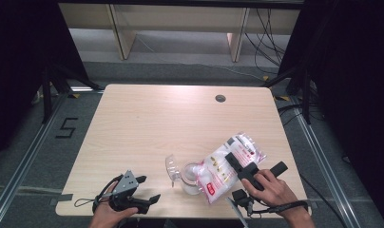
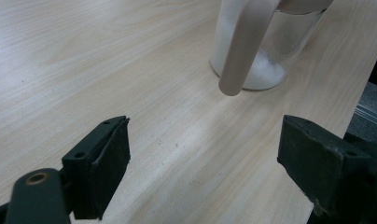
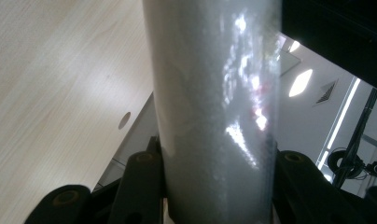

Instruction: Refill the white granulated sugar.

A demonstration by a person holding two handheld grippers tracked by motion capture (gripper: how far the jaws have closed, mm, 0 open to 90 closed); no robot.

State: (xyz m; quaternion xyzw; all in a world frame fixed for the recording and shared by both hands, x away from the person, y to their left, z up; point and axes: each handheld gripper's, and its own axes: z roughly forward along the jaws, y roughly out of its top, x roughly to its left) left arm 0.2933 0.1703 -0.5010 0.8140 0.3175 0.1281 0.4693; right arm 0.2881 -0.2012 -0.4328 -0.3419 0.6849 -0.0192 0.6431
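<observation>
The right gripper (image 1: 234, 160) clamps a tilted plastic bag (image 1: 228, 166) of white, seemingly granular stuff over the clear jug (image 1: 190, 178) near the table's (image 1: 147, 123) front edge; the left gripper (image 1: 145, 189) rests open nearby.

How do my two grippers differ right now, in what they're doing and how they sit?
The right gripper is clamped on the plastic bag, tilted over the clear jug; the left gripper holds nothing, its jaws wide apart. The right gripper is raised above the table with the bag; the left gripper sits low near the table's front edge, aimed toward the jug. Both are black, two-jawed and hand-held.
</observation>
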